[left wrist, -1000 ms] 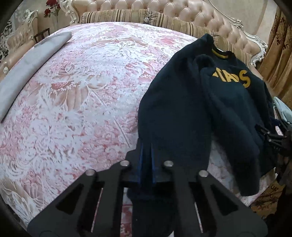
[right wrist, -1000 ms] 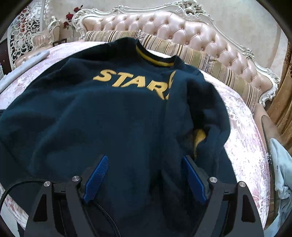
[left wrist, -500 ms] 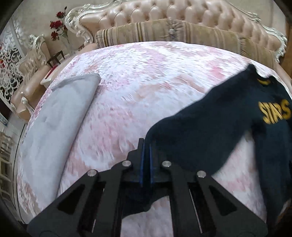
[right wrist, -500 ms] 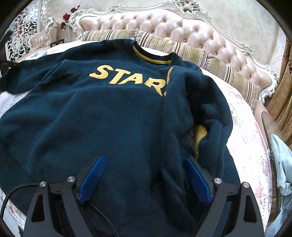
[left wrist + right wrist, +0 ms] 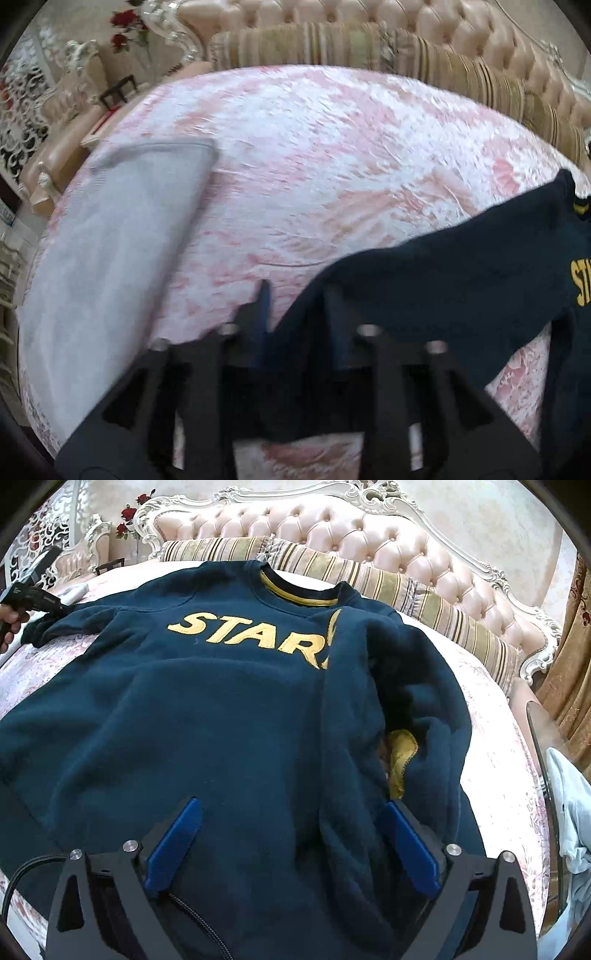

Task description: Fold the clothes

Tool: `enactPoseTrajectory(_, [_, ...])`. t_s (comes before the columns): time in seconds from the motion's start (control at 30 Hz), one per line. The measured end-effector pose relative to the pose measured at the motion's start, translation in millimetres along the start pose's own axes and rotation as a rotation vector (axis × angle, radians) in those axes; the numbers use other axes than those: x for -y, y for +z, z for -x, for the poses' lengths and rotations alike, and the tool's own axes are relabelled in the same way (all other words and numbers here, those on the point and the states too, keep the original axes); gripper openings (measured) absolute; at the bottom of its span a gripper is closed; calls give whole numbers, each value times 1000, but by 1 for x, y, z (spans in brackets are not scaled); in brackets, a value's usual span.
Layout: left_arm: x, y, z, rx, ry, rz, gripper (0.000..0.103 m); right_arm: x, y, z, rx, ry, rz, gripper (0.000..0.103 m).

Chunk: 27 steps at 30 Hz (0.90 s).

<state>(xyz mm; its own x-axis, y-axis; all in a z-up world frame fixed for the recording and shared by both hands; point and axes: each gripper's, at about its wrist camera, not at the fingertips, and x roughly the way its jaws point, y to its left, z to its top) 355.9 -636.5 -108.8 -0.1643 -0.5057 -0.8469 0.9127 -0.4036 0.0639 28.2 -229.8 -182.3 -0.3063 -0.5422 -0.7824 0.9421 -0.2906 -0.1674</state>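
one navy sweatshirt (image 5: 229, 716) lies face up across my bed (image 5: 332, 155), collar toward the headboard edge, its gold "star" lettering showing and one sleeve folded over the chest. my right gripper (image 5: 291, 843) hovers over the hem near the foot edge, jaws opening very wide and not pressing the cloth. my left gripper (image 5: 299, 314) sits at the other sleeve's cuff, jaws opening, the cuff between them. a grey cloth (image 5: 110, 251) lies along the bed's far side edge.
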Motion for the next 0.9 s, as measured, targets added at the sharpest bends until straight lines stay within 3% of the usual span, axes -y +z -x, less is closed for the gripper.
enactPoseTrajectory(0.2, [-45, -14, 30, 38, -11, 101, 43, 0, -1, -1, 5, 4, -9, 102])
enactPoseTrajectory(0.37, [-73, -39, 25, 0, -58, 225, 43, 2, -2, -1, 9, 3, -8, 102])
enactPoseTrajectory(0.6, [-91, -61, 21, 5, -130, 377, 41, 2, -2, -1, 11, 1, -7, 102])
enactPoseTrajectory(0.67, [-87, -61, 17, -10, -159, 370, 34, 2, -2, -1, 10, 1, -7, 103])
enactPoseTrajectory(0.73, [-82, -61, 18, -11, -163, 354, 18, 2, -2, -1, 10, 0, -7, 103])
enactPoseTrajectory(0.9, [-72, -56, 23, -20, -98, 281, 10, 1, -1, -1, 9, -2, -5, 103])
